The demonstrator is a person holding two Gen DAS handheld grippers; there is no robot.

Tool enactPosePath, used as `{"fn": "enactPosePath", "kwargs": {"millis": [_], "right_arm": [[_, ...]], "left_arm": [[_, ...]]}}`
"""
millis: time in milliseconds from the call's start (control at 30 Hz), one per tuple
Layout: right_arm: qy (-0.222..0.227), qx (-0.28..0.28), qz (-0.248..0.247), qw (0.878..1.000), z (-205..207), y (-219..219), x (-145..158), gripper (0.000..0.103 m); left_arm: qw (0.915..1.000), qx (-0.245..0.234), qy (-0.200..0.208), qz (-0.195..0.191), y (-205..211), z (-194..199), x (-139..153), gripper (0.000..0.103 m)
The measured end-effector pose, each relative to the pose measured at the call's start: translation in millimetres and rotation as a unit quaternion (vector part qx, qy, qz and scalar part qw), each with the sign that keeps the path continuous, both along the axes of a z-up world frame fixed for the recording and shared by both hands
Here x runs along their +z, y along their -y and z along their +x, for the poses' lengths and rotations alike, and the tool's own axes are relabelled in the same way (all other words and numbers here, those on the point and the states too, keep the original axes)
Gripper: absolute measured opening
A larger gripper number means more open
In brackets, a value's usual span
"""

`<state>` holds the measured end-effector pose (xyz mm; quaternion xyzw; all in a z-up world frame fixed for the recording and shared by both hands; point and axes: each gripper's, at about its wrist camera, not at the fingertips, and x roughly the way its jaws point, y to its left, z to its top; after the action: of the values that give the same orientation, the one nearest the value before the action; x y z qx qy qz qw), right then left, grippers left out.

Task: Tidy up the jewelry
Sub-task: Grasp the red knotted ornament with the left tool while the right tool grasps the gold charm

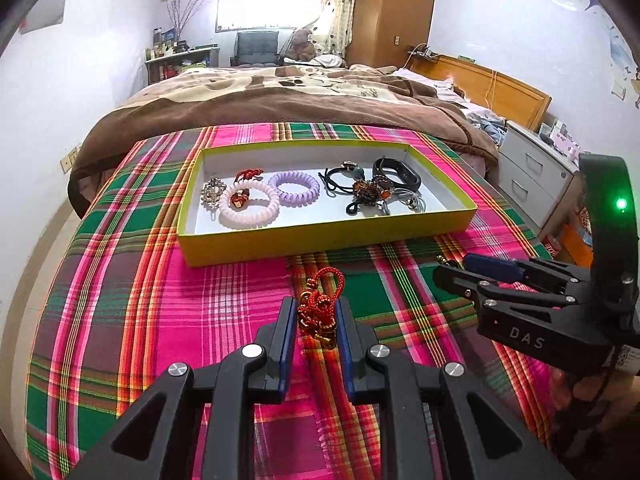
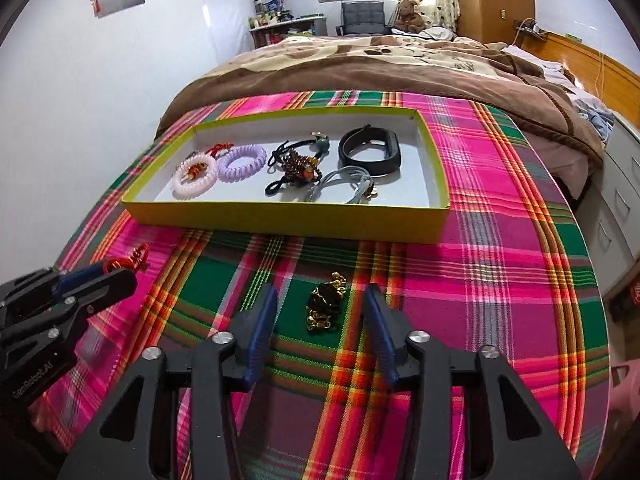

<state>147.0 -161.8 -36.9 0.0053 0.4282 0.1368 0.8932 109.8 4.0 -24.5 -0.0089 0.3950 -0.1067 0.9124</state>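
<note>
A: The red knot (image 1: pixel 320 312) sat between the left gripper (image 1: pixel 316 334) pads, clamped, its loop sticking up past the tips. It was clear of the box, over the cloth (image 1: pixel 160 320).

B: And the right side?

A: The gold chain (image 2: pixel 326 304), dark and gold in a small heap, lay on the cloth between the right gripper (image 2: pixel 320 322) fingers. Those fingers stood apart with a gap on each side of the heap, not pressing it.

B: So which step was that?

A: Pick-up, by the look of it. One piece was in hand on the left, one straddled on the right. The box (image 1: pixel 320 240) lay just beyond both, already holding hair ties, a beaded piece and a black band (image 2: pixel 370 148).

B: What did the next move call for?

A: Likely the right fingers closing squarely on the chain, low enough to catch the loose links, then both pieces carried over the near wall. The bare floor at the right end of the box looked the easiest spot.
</note>
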Motion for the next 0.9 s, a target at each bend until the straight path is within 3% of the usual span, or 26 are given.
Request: {"fn": "enactPosePath", "kwargs": {"millis": [233, 900], "right_arm": [[-0.01, -0.003, -0.021, 1.0, 3, -5, -4, 0.023], [0.0, -0.002, -0.015, 1.0, -2, -1, -1, 0.017]], "left_arm": [[0.9997, 0.01, 0.008, 0.019, 1, 0, 2, 0.019], [0.9995, 0.012, 0.019, 0.024, 0, -1, 11, 0.019]]}}
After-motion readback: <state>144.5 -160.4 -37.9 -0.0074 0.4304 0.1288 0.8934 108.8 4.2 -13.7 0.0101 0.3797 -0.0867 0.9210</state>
